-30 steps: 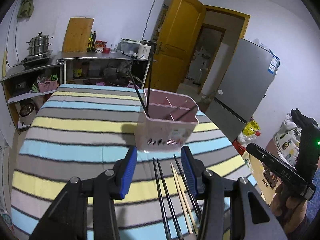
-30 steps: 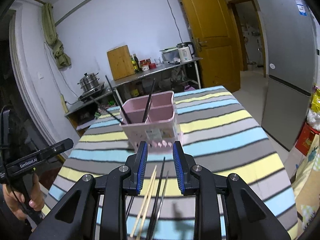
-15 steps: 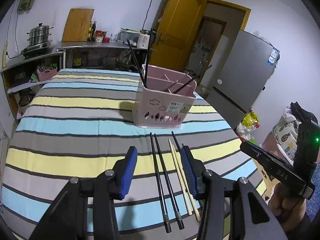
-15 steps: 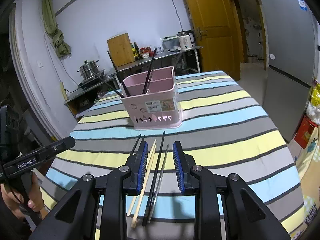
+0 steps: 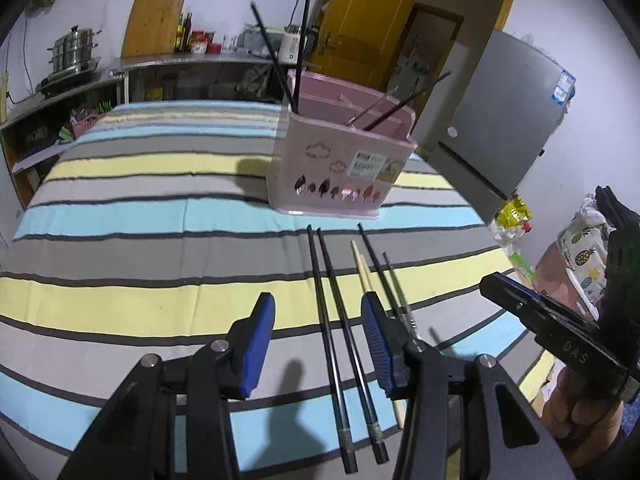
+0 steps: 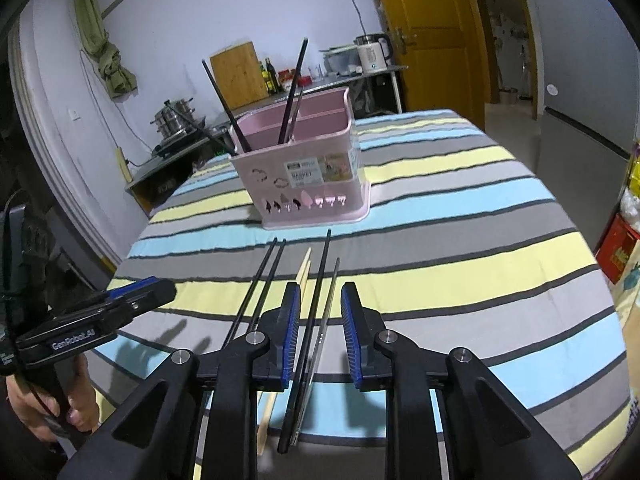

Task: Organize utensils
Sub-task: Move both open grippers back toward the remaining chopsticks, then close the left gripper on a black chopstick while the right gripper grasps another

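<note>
A pink divided utensil holder (image 5: 340,160) (image 6: 308,176) stands on the striped table and holds a few black chopsticks. In front of it lie two black chopsticks (image 5: 332,320) (image 6: 260,284), a wooden pair (image 5: 362,268) (image 6: 304,272), another black chopstick (image 5: 376,264) (image 6: 320,280) and a metal one (image 5: 396,280) (image 6: 330,292). My left gripper (image 5: 318,316) is open above the two black chopsticks. My right gripper (image 6: 320,304) is open, straddling the black and metal chopsticks, and also shows in the left wrist view (image 5: 540,320).
The table wears a striped cloth (image 5: 140,240). A counter (image 5: 180,64) with a steamer pot, cutting board and kettle runs along the back wall. A yellow door (image 5: 360,32) and a grey fridge (image 5: 500,132) stand to the right. Bags lie on the floor by the fridge.
Both grippers have drawn back and dropped lower toward the near table edge. The holder looks farther off and the loose chopsticks now lie between the fingers.
</note>
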